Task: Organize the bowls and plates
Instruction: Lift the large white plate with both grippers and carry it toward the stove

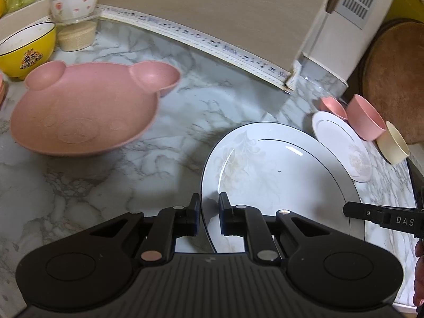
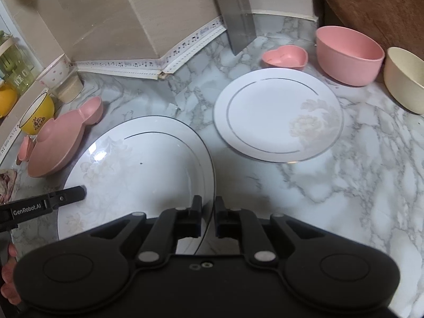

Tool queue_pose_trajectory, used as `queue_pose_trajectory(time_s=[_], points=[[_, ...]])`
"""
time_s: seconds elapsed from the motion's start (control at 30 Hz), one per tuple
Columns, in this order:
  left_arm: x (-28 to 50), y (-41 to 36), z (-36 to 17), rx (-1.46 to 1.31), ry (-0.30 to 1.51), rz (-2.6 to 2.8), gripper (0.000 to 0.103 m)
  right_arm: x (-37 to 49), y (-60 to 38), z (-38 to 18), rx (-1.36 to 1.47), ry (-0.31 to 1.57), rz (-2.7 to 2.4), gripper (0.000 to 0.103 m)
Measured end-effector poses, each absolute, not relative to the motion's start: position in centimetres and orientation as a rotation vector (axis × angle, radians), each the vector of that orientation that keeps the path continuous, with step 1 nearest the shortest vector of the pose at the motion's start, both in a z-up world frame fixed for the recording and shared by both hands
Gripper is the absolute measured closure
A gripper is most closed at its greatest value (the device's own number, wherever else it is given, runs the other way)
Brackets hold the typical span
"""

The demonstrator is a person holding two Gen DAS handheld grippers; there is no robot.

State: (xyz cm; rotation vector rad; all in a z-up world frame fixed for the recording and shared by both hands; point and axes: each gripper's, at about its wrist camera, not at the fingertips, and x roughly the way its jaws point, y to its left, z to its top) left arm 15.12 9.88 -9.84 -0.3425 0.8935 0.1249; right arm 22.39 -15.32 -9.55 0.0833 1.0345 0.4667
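Observation:
A large white plate (image 1: 281, 175) with a faint flower print lies on the marble counter (image 1: 92, 185). My left gripper (image 1: 209, 206) is shut on its left rim. My right gripper (image 2: 208, 209) is shut on the right rim of the same large plate (image 2: 137, 169). Each view shows the other gripper's finger at the plate's far side. A smaller white plate (image 2: 275, 114) lies to the right. A pink bear-shaped plate (image 1: 82, 114) sits to the left.
A yellow bowl (image 1: 23, 50) and a white flowered bowl (image 1: 74, 4) stand at the back left. A pink bowl (image 2: 347, 55), a pink heart dish (image 2: 286, 57) and a cream bowl (image 2: 405, 79) stand at the back right. A brown round board (image 1: 394, 79) leans behind them.

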Motion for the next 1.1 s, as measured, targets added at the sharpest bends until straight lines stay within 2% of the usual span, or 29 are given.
queue_pose_trajectory(time_s=[0.6,1.1], points=[[15.5,-2.3,-8.6,-0.254,0.902,-0.113,0.09,17.8,-28.2,-7.3,0.161,0.989,0.312,0.095],[16.8,-12.0,-10.1,-0.158,0.942,-0.267,0.09,14.5,-38.3,-8.8,0.236,0.993,0.125,0.095]])
